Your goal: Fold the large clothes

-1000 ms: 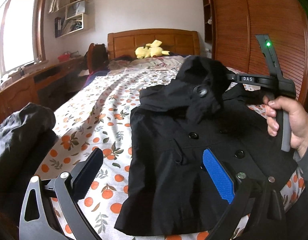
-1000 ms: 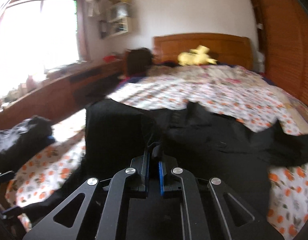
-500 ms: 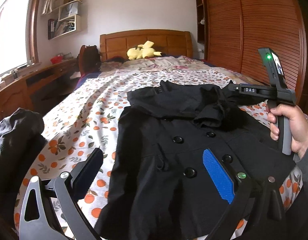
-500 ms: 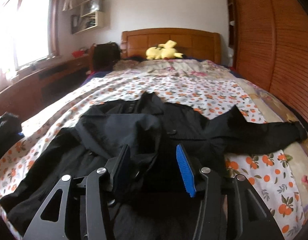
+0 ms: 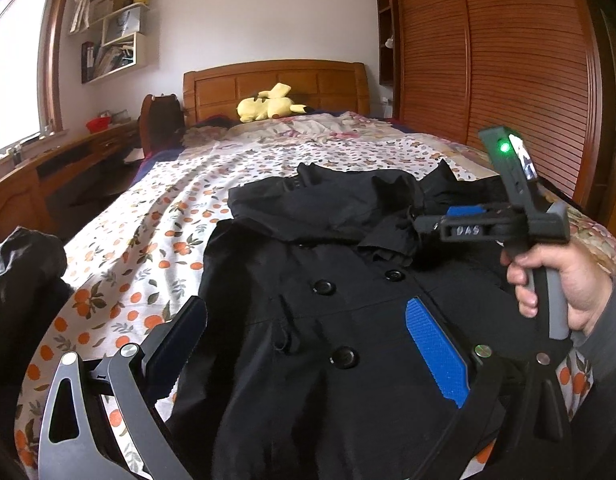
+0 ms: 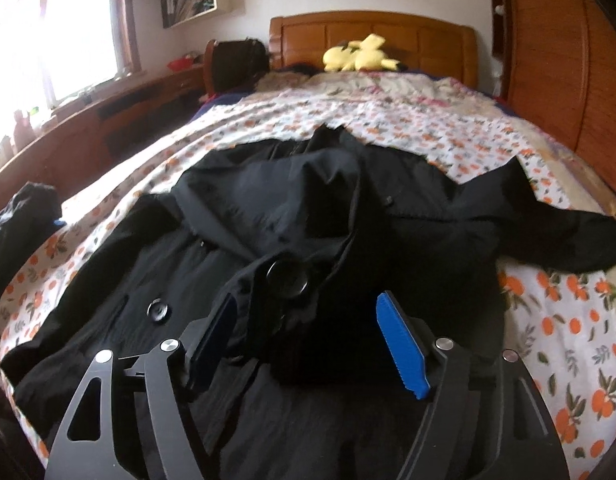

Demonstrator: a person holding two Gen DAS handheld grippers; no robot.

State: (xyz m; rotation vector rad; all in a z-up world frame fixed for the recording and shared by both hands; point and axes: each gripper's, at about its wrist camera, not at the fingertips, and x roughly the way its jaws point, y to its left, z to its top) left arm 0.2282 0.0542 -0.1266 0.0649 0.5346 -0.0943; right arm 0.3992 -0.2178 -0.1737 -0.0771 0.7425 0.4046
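Note:
A large black buttoned coat point(image 5: 332, 288) lies front-up on the bed's orange-print sheet point(image 5: 147, 240). It also shows in the right wrist view point(image 6: 308, 216), with one sleeve point(image 6: 568, 236) stretched out to the right. My left gripper point(image 5: 308, 344) is open and empty, above the coat's lower front. My right gripper point(image 6: 308, 344) is open and empty, just above the coat's chest by a big button point(image 6: 285, 280). In the left wrist view the right gripper point(image 5: 428, 222) hovers at the coat's right shoulder, held by a hand point(image 5: 564, 280).
A dark pile of clothing point(image 5: 23, 280) lies at the bed's left edge. A yellow plush toy point(image 5: 267, 104) sits by the wooden headboard point(image 5: 275, 80). A wooden wardrobe point(image 5: 508, 60) stands right, a desk point(image 5: 67, 160) under the window left.
My right gripper held the coat's upper part lifted, lowered it, and opened, letting it go. The coat's collar part now lies flat. The left gripper stayed open.

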